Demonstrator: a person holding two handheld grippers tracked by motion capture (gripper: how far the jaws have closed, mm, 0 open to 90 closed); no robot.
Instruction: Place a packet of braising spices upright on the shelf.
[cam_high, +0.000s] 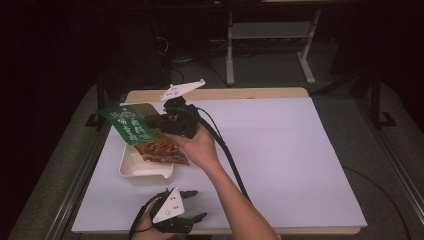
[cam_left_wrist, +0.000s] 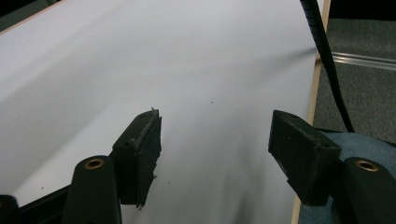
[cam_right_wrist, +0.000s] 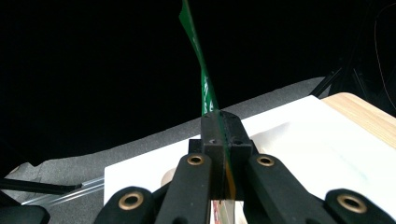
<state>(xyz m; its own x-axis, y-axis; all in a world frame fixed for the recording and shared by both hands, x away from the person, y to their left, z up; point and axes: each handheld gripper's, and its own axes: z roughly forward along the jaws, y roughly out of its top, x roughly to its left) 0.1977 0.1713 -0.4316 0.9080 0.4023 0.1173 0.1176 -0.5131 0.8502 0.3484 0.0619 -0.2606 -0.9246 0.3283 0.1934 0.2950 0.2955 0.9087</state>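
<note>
Right gripper (cam_high: 167, 120) clamps the green snack packet (cam_high: 140, 132) above the white tray (cam_high: 145, 170) near the table's left edge, long axis probably slanting down-right. Left gripper (cam_high: 192, 205) rests open at the near edge, bare table (cam_high: 280, 150) rightward.

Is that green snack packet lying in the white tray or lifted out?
Lifted: the right gripper pinches the packet edge, holding it tilted above the tray.

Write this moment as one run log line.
right gripper: shut on snack packet | packet: above white tray | left gripper: open, idle
</note>
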